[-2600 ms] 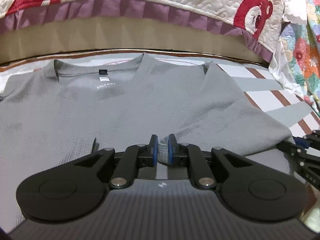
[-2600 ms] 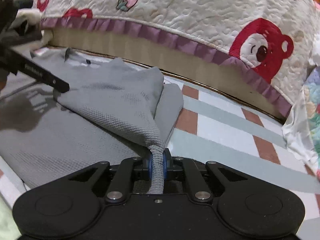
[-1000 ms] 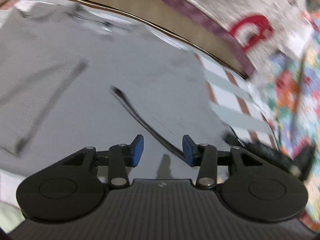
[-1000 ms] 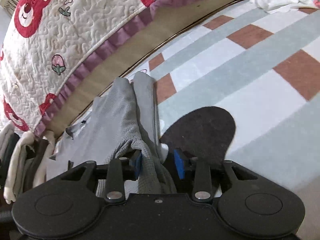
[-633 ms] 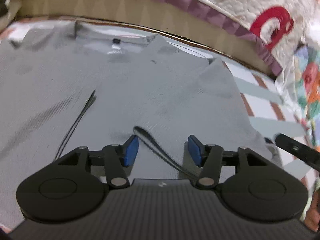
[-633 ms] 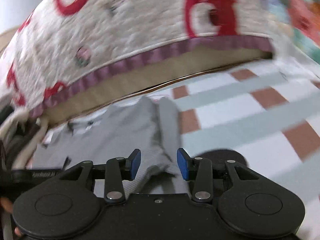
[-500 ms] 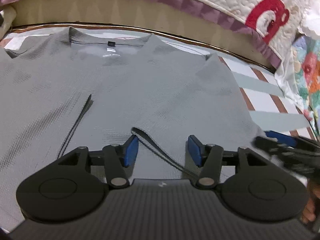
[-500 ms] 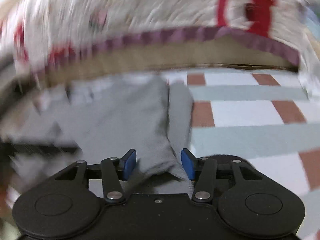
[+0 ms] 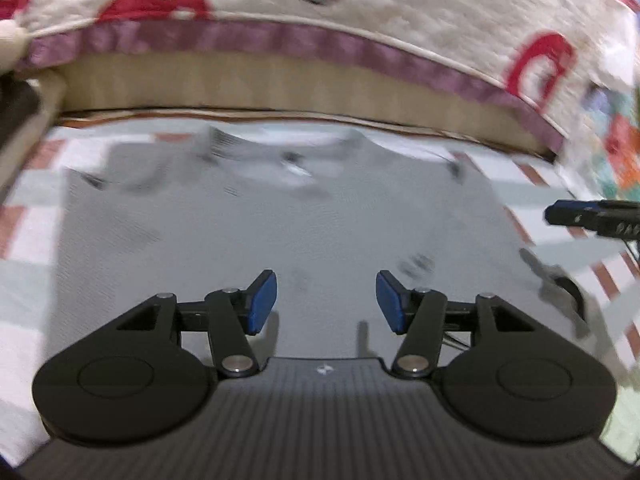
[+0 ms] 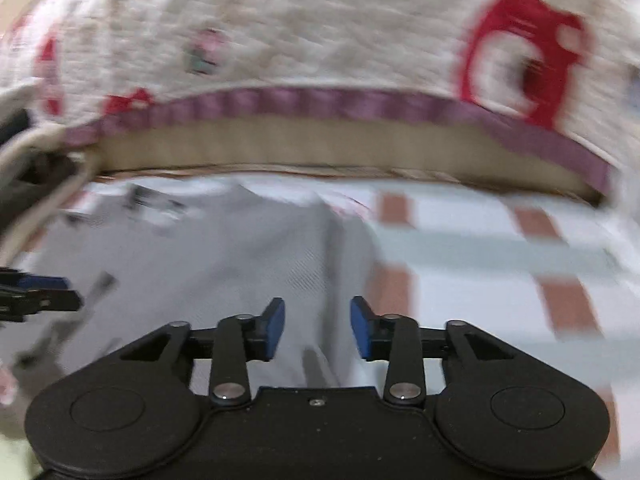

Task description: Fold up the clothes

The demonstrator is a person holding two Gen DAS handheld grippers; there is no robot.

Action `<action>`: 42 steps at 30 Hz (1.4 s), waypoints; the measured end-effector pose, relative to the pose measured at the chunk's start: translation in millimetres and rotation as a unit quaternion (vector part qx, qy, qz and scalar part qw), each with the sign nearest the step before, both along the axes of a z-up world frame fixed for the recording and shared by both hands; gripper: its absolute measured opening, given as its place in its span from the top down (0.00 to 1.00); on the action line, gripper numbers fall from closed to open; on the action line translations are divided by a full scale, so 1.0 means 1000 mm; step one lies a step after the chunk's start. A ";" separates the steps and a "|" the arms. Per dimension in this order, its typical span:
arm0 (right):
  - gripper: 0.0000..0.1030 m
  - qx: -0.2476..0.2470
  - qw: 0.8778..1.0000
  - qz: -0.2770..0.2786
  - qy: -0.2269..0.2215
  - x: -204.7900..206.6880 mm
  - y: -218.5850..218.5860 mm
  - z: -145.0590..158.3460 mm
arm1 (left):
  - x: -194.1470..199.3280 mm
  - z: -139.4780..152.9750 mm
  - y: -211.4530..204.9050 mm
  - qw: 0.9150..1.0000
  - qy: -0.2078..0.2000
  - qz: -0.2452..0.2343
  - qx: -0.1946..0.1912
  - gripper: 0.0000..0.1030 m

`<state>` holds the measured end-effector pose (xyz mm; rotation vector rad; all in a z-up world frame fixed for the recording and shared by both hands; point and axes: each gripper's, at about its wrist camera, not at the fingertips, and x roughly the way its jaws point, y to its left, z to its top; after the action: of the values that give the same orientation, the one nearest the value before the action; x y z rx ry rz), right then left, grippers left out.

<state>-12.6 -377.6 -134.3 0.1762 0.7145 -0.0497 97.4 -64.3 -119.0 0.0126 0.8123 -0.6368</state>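
Lay flat on a striped mat [image 9: 24,248] of pale grey, white and brick-red bands: a grey shirt [image 9: 280,216], collar end toward the far side, just short of a bed base. Seemed folded in along both long edges, leaving a neat upright panel, though blurred in both views. Showed a small dark tag [image 9: 290,157] and a pale printed patch at the neckline. Hung over the bed edge behind: a quilted cream bedspread [image 9: 360,4] with red bear shapes and a purple ruffle, above a tan strip of mattress side. Hovered above the lower middle of the shirt, pointing down at a slant: the left gripper [image 9: 326,302], blue pads well apart, roughly half spread, gripping nothing, only flat cloth showing in the gap beneath. Hovered over the shirt's right-hand folded edge [image 10: 344,248]: the right gripper [image 10: 318,330], jaws opening, pads parted a little less than the left pair, no cloth pinched, the fabric lying loose below and between them without touching either pad as far as the blur allowed. Poked in at the right edge of the left wrist view: the right gripper's dark tip [image 9: 592,218]. Poked in likewise at the left edge of the right wrist view: the left gripper's tip [image 10: 36,298], over the shirt.
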 end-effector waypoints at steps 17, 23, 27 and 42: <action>0.56 0.053 0.994 -0.062 0.067 0.151 -0.030 -0.047 | 0.145 -0.044 0.130 0.998 -0.034 0.057 0.023 0.47; 0.92 -0.005 0.993 -0.109 0.033 0.143 -0.034 -0.047 | 0.161 -0.059 0.111 0.999 -0.044 -0.001 0.016 0.70; 0.92 -0.028 0.991 -0.125 0.037 0.137 -0.040 -0.044 | 0.161 -0.059 0.097 0.996 -0.086 -0.020 0.027 0.92; 0.44 0.001 0.990 -0.136 0.026 0.112 -0.037 -0.040 | 0.160 -0.069 0.088 0.988 -0.112 0.062 0.084 0.93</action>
<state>99.0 -414.3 -174.3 0.2745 0.7381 -0.3149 257.0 24.1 -188.3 0.1837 0.6412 -0.4382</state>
